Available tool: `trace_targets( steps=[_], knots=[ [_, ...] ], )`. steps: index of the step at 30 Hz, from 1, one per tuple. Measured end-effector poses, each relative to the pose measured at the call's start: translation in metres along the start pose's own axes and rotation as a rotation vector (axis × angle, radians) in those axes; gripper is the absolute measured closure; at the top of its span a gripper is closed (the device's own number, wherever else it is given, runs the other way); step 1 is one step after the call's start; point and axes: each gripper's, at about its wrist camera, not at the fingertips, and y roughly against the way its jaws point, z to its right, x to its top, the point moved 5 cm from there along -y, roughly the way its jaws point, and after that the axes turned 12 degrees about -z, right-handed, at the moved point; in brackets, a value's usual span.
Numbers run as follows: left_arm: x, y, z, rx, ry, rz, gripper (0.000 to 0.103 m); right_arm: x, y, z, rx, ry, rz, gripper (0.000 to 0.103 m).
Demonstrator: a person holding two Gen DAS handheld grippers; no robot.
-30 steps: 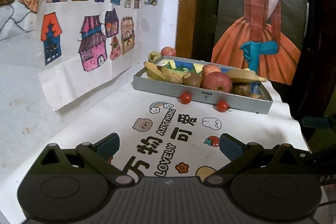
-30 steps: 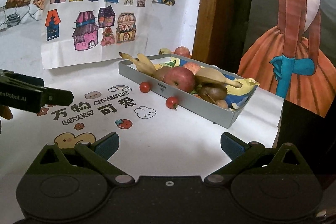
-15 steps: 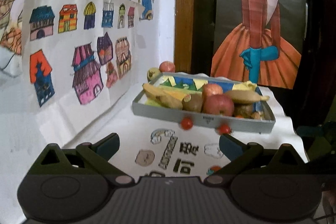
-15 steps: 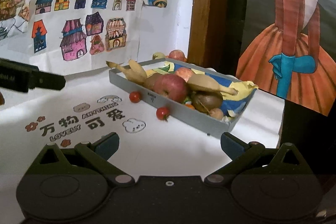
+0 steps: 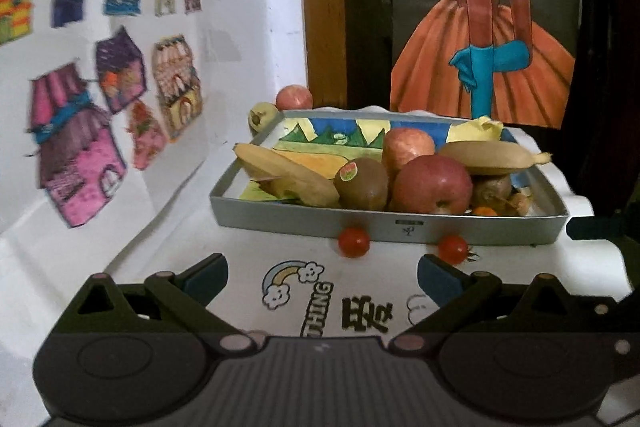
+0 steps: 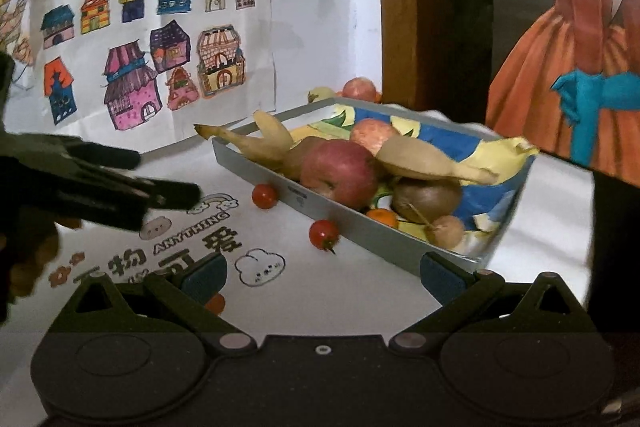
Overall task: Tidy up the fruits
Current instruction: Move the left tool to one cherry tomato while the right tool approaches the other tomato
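A small orange fruit (image 5: pixel 485 211) is mostly hidden behind the grey metal tray's near wall (image 5: pixel 384 223). The houses drawing on the wall (image 5: pixel 72 131) looks blurred and cut off at left.

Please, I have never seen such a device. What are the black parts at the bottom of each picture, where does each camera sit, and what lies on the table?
The black parts are hand-held tongs; a person holds one in each hand. Each picture comes from a camera on one of them, looking forward along its fingers. The left tongs and right tongs are open and hold nothing. On the white table cover stands a grey tray with apples, bananas and a kiwi. Two cherry tomatoes lie in front of it, outside.
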Motion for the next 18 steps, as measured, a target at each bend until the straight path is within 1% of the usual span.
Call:
trace_targets(
  steps=[2,5,7,8,14,16,18],
  knots=[
    [0.003,-0.011,0.0,-0.01,0.005,-0.007,0.0,0.003,-0.009,-0.001,0.011,0.005,-0.007,0.002],
    [0.007,-0.026,-0.002,-0.016,0.014,-0.02,0.0,0.006,-0.022,-0.003,0.007,0.022,-0.029,0.008],
    [0.008,-0.035,-0.003,-0.025,0.019,-0.027,0.0,0.007,-0.03,-0.005,0.009,0.03,-0.041,0.015],
    [0.009,-0.039,-0.004,-0.03,0.019,-0.03,0.0,0.007,-0.033,-0.005,0.006,0.033,-0.045,0.016],
    [0.012,-0.058,-0.002,-0.061,0.009,-0.042,0.001,0.011,-0.05,-0.002,-0.005,0.0,-0.059,0.026],
    [0.013,-0.063,-0.002,-0.073,0.014,-0.044,0.002,0.012,-0.055,0.0,-0.007,-0.017,-0.071,0.033],
    [0.014,-0.067,-0.002,-0.082,0.019,-0.047,0.007,0.014,-0.058,0.001,-0.001,-0.028,-0.077,0.037]
  ],
)
